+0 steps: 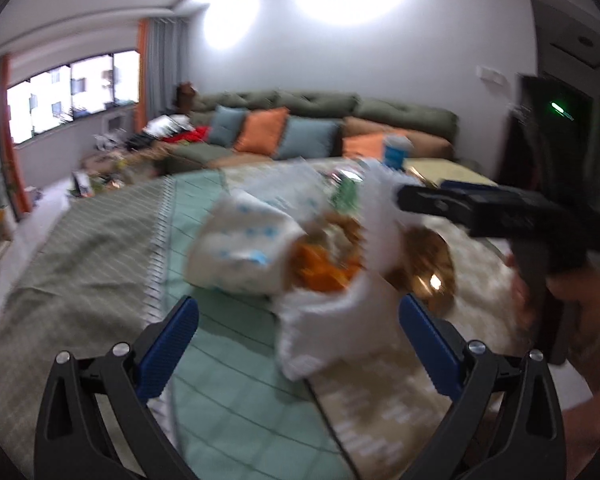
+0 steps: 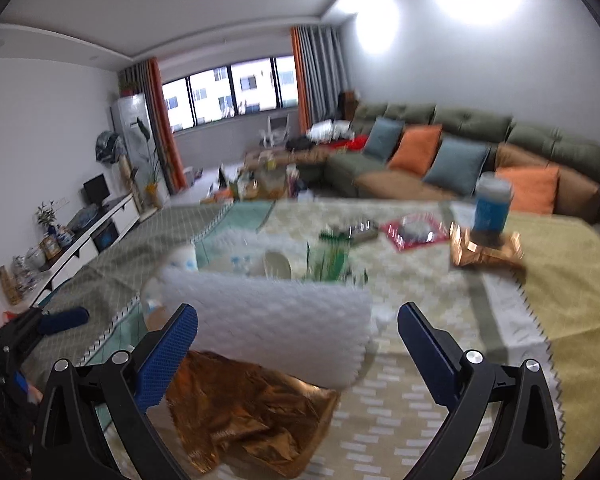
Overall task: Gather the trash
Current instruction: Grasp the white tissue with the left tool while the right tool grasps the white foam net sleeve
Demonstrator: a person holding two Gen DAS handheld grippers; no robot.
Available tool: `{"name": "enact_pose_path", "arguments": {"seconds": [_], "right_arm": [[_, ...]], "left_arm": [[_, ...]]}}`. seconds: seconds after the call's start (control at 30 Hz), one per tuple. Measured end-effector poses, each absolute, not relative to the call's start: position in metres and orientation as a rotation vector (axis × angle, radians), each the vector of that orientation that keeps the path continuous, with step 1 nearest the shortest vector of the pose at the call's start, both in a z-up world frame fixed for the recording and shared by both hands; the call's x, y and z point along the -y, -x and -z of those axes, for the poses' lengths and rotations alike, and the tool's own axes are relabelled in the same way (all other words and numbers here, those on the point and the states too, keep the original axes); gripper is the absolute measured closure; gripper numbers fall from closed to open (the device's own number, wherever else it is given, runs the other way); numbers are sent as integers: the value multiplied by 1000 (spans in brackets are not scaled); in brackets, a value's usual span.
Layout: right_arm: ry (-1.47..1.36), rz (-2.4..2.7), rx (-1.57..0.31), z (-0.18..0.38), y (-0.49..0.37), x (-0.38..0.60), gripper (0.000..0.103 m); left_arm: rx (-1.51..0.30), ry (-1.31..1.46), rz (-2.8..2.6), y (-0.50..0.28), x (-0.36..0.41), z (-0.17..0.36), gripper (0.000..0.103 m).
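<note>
Both grippers open, holding nothing; white foam sheet [image 2: 276,320] lies crosswise just ahead of right gripper [image 2: 298,344]; left gripper [image 1: 299,336] faces it too.

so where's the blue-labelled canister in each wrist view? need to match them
Left wrist: blue-labelled canister sits upper centre-right, at the table's far edge in front of the sofa, partly behind white wrapping.
Right wrist: the canister is upper right, standing on a copper-coloured foil box.
Shared landmark: the orange cushion on the sofa right behind it.
</note>
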State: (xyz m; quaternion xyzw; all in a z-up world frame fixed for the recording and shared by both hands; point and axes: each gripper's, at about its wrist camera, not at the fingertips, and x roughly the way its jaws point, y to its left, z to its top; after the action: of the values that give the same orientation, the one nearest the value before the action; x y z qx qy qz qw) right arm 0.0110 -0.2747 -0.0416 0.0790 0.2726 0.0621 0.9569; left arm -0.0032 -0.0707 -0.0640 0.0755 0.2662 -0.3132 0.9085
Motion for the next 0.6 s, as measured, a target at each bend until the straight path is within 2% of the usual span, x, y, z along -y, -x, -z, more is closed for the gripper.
{"name": "enact_pose_path", "arguments": {"seconds": [0.1, 0.17, 0.2, 0.27, 0.3, 0.33, 0.37, 0.4, 0.47, 0.5, 0.53, 0.6], "right_arm": [[-223, -177, -592, 51, -20, 284, 3], [-281, -234, -619, 57, -26, 290, 3], [-295, -244, -623, 58, -27, 291, 3], [-328, -295, -616, 59, -27, 293, 14], [-343, -313, -616, 59, -27, 295, 28], [-347, -315, -617, 60, -27, 295, 37], [-350, -318, -615, 61, -26, 296, 40], [-350, -320, -613, 59, -24, 295, 50], [-344, -322, -600, 57, -22, 295, 60], [-338, -329, -590, 54, -19, 295, 68], [-332, -332, -585, 53, -18, 295, 77], [-310, -340, -562, 46, -14, 292, 80]], "left_arm": [[-599, -178, 660, -3, 80, 75, 6], [-645, -170, 678, -9, 83, 83, 18], [-668, -160, 686, -12, 83, 86, 20], [-700, -139, 688, -18, 82, 92, 30], [-707, -132, 690, -18, 80, 93, 32], [-715, -124, 692, -22, 78, 93, 37], [-717, -117, 695, -22, 74, 93, 43], [-718, -113, 701, -22, 73, 93, 47], [-723, -105, 710, -22, 71, 94, 60], [-724, -104, 713, -23, 70, 93, 64], [-724, -103, 718, -23, 69, 94, 73], [-718, -98, 722, -17, 63, 90, 78]]}}
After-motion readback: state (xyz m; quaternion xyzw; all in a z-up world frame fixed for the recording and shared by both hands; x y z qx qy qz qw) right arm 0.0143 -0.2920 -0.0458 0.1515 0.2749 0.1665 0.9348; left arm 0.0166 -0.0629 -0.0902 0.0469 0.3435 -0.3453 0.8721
